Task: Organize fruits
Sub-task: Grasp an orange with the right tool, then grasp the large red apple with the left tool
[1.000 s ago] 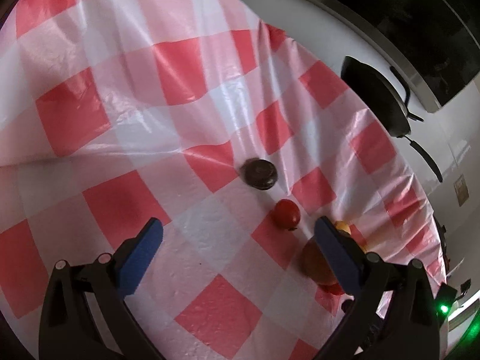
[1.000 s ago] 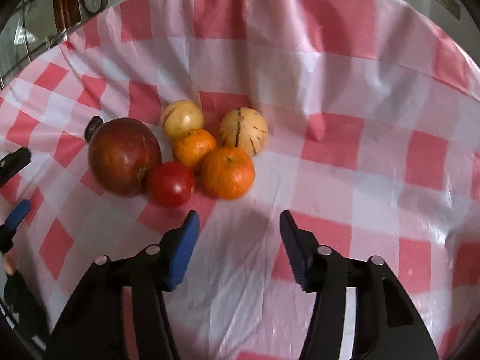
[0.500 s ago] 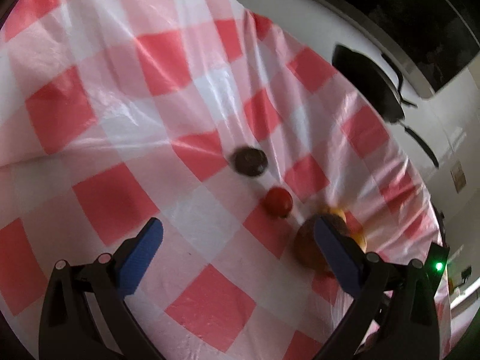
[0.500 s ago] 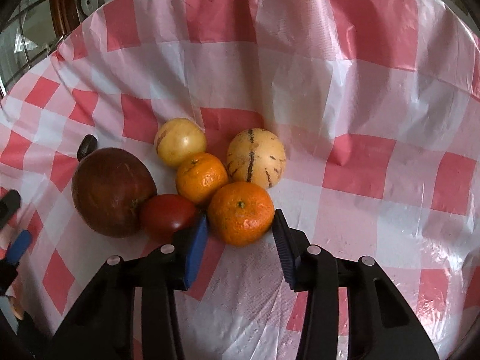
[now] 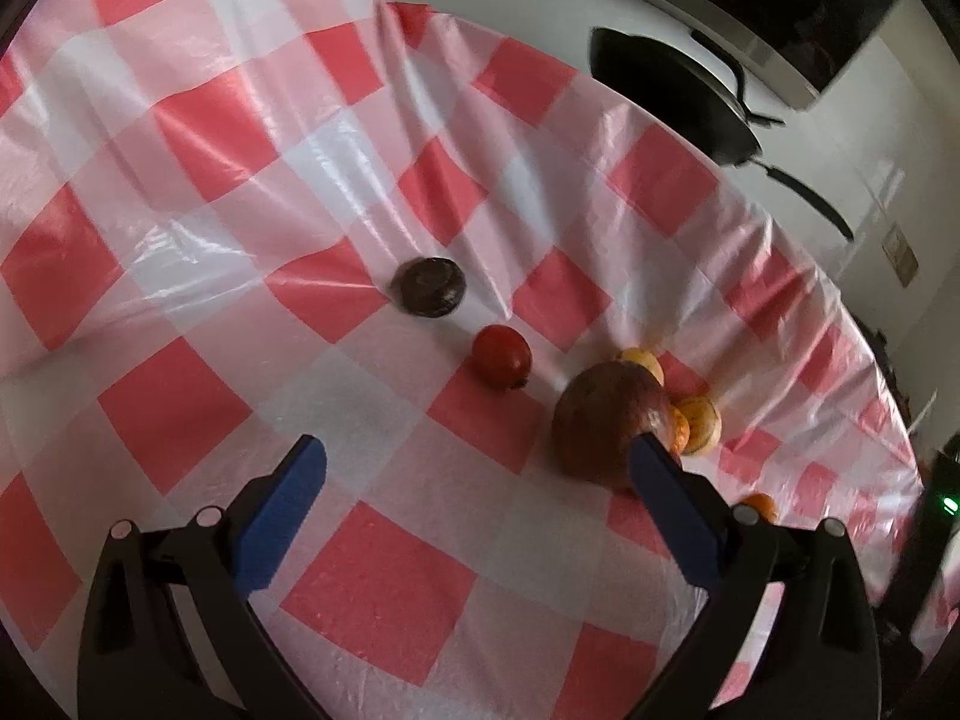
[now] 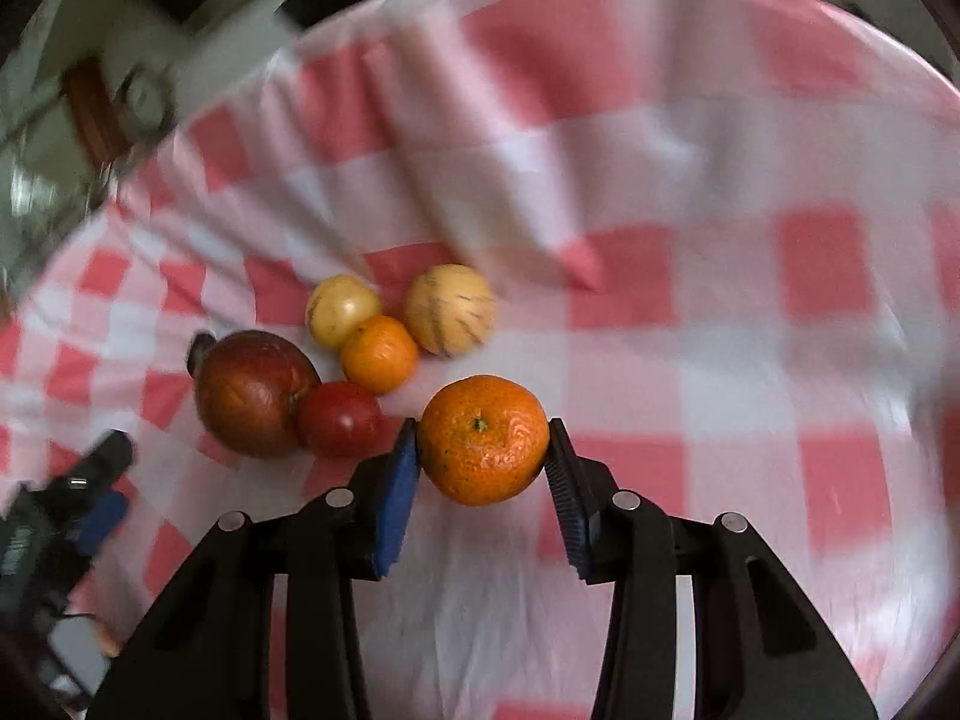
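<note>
Orange mandarin sits clamped between the right gripper pads, just right of the remaining 5-fruit cluster, likely for sorting; left gripper gapes wide, empty.

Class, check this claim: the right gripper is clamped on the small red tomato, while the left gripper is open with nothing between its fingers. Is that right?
Not quite. The right gripper is clamped on the large orange mandarin, not the tomato, which lies on the cloth beside it; the right wrist view shows this. The left gripper is indeed open and empty.
</note>
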`<state>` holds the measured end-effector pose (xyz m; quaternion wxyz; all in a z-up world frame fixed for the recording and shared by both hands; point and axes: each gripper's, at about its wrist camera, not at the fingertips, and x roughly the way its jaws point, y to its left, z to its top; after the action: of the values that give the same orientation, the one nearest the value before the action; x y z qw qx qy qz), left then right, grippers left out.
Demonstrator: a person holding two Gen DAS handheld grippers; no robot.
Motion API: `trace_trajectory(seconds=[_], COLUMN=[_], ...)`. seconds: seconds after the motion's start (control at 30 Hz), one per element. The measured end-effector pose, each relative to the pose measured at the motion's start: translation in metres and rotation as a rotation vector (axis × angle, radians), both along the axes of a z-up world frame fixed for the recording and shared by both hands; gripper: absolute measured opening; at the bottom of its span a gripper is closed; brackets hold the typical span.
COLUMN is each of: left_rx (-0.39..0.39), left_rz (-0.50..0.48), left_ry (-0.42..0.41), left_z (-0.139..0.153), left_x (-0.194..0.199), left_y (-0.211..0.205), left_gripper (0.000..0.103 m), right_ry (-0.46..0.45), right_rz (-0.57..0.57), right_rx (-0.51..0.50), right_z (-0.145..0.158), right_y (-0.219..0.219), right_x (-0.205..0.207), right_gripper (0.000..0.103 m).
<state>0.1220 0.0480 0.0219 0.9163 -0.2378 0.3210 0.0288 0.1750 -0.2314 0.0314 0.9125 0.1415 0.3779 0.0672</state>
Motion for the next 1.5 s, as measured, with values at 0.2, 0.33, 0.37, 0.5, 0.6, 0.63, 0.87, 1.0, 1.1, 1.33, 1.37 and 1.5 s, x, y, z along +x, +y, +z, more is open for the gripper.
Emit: trace_trajectory(seconds=[0.2,0.33,0.37,0.5,0.6,0.63,0.87,1.0,1.1,1.33,1.37,1.5], left_rx=[0.113,0.201,0.228,0.390,0.460,0.467,0.524,0.492,0.497,0.446,0.435,0.405], left_rz=[-0.060,-0.153,-0.179,-0.241,-0.263,-0.278,-0.309,-0.334,-0.353,-0.412,-0.412,-0.413], left_ry=[-0.007,0.041,0.057,0.107,0.148,0.167,0.181,0.179,0.164,0.189,0.188,0.180], left_z=[0.003,0.002,0.002,0.000,-0.005,-0.008,-0.011,-0.012,-0.012,-0.017,-0.017,-0.019], left_x=[0.008,0.025,0.030,0.046,0.060,0.066,0.089,0.106,0.113,0.120,0.119,0.113], left_y=[-0.028,-0.052,-0.058,-0.078,-0.085,-0.087,-0.097,-0.096,-0.097,-0.100,-0.099,-0.091], left_gripper=[0.101,0.101,0.101,0.101,0.099,0.097,0.095,0.095,0.094,0.070,0.070,0.069], right_ry=[-0.028,-0.031,-0.029,-0.021,-0.019,-0.018,-0.012,-0.008,-0.005,-0.005,-0.005,-0.004], right_rz=[-0.068,-0.065,-0.065,-0.066,-0.069,-0.072,-0.075,-0.076,-0.075,-0.075,-0.076,-0.070], right_rx=[0.123,0.162,0.168,0.171,0.172,0.173,0.171,0.167,0.164,0.164,0.165,0.171], right_z=[-0.008,-0.009,-0.009,-0.011,-0.011,-0.012,-0.012,-0.012,-0.012,-0.012,-0.013,-0.014], right_y=[-0.022,-0.019,-0.023,-0.019,-0.019,-0.019,-0.018,-0.017,-0.015,-0.015,-0.015,-0.015], right_x=[-0.028,-0.020,-0.022,-0.019,-0.017,-0.017,-0.017,-0.016,-0.016,-0.016,-0.016,-0.015], right_gripper=[0.042,0.042,0.042,0.042,0.042,0.042,0.042,0.042,0.042,0.042,0.042,0.042])
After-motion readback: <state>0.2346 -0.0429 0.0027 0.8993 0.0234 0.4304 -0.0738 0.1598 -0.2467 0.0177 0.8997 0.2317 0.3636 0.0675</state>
